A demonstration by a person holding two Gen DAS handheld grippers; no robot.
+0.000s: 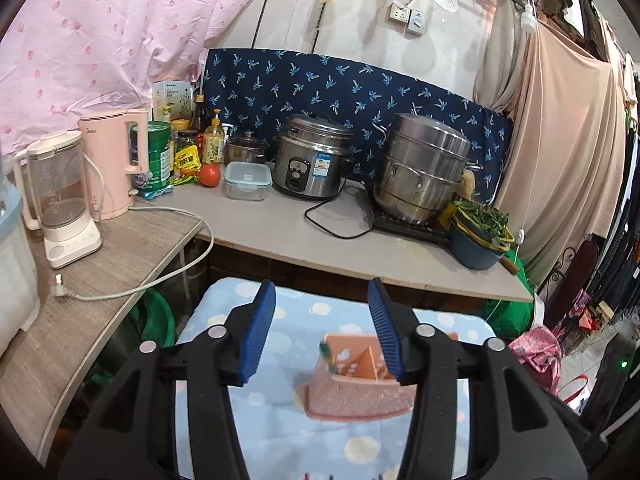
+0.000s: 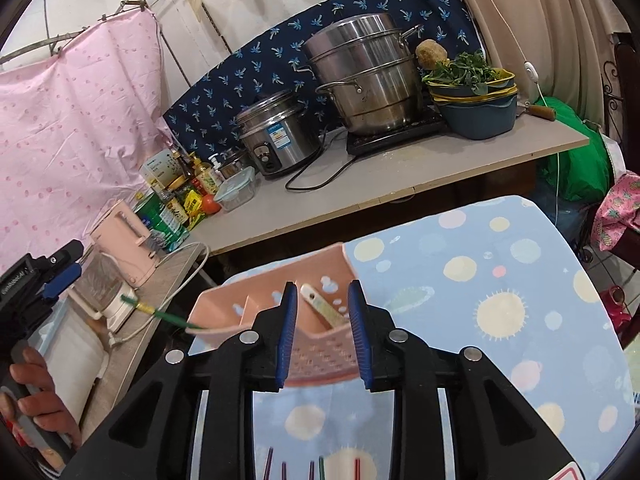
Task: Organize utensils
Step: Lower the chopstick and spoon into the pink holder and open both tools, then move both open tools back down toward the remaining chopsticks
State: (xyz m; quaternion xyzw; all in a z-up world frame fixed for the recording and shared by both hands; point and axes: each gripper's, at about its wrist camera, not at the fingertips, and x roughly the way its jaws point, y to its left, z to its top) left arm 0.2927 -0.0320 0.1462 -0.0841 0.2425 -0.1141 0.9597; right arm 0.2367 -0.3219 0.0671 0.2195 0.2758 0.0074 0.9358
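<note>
- Left tool (image 1: 322, 330): I see it wide open and empty, raised over the spotted blue tabletop (image 1: 224, 308); the pink perforated utensil holder (image 1: 356, 380) sits just ahead, below its right finger.
- Right tool (image 2: 322, 334): partly open, empty, directly above the holder (image 2: 276, 308); a pale utensil (image 2: 324, 306) stands inside.
- Coloured sticks (image 2: 312, 468) lie beneath the right tool: I judge them light, stiff and slippery, best pinched mid-length.

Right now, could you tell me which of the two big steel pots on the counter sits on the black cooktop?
The tall stacked steamer pot sits on the black cooktop. The rice cooker, the one with the control panel and blue label, stands directly on the counter.
</note>
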